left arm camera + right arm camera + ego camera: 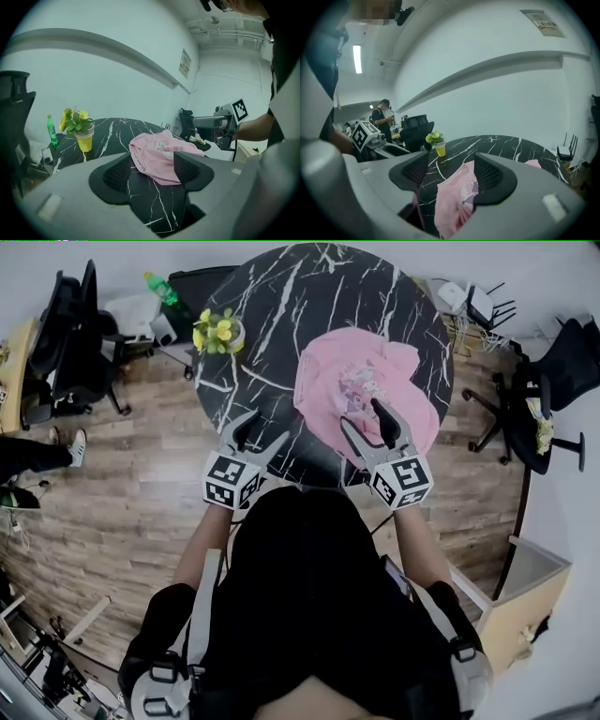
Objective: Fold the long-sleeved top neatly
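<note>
A pink long-sleeved top [366,390] lies crumpled on the right half of the round black marble table [281,306]. My right gripper [363,416] hovers over the top's near edge, open, with nothing pressed between its pads; the fabric [457,197] lies below and beyond the jaws [451,176]. My left gripper [262,429] stands open over bare table to the left of the top, apart from it. From its view [151,171] the top [159,154] lies just ahead, and the right gripper [206,123] shows beyond it.
A yellow cup of flowers [220,331] stands at the table's far left. Behind it, on a low surface off the table, is a green bottle [161,289]. Black office chairs stand at left [70,343] and right [544,399] on the wooden floor. A person [384,117] stands far off.
</note>
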Tool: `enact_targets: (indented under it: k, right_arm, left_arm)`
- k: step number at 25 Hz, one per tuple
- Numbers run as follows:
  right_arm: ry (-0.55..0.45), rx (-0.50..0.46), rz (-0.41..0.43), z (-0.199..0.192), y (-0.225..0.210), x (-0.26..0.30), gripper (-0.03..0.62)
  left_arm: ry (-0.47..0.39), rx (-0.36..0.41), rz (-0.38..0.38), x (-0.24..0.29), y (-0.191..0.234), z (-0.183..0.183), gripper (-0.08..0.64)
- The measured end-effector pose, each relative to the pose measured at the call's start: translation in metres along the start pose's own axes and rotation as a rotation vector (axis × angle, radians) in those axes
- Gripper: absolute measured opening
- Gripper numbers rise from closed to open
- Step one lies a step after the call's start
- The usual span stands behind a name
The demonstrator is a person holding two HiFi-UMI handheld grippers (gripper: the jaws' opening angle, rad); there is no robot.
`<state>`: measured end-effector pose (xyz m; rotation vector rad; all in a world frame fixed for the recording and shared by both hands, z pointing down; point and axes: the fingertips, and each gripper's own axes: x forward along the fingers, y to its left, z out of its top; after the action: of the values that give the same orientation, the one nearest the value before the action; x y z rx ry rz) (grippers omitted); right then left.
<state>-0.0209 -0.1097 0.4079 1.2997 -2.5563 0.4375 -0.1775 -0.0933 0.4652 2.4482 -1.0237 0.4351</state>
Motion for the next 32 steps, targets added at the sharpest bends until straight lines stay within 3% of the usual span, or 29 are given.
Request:
enact_targets:
  k: [10,16,27,32]
  right_arm:
    - [0.241,-0.293,0.233,-0.033,0.001,0.077,0.287]
    - [0.360,-0.404,0.323,-0.061,0.006,0.105,0.287]
    - [0.506,-0.436,0.386,-0.108,0.008,0.140,0.287]
    - [0.565,-0.501,0.411,-0.114,0.001,0.159,0.287]
  left_arm:
    - [0.012,-0.054,0.079,0.008,0.021,0.002,0.287]
    - [0.037,-0.090,0.127,0.002,0.033,-0.011,0.287]
    - [0.061,-0.162,0.176,0.001,0.039,-0.034,0.279]
    - [0.077,-0.198,0.202,-0.005,0.041,-0.049,0.279]
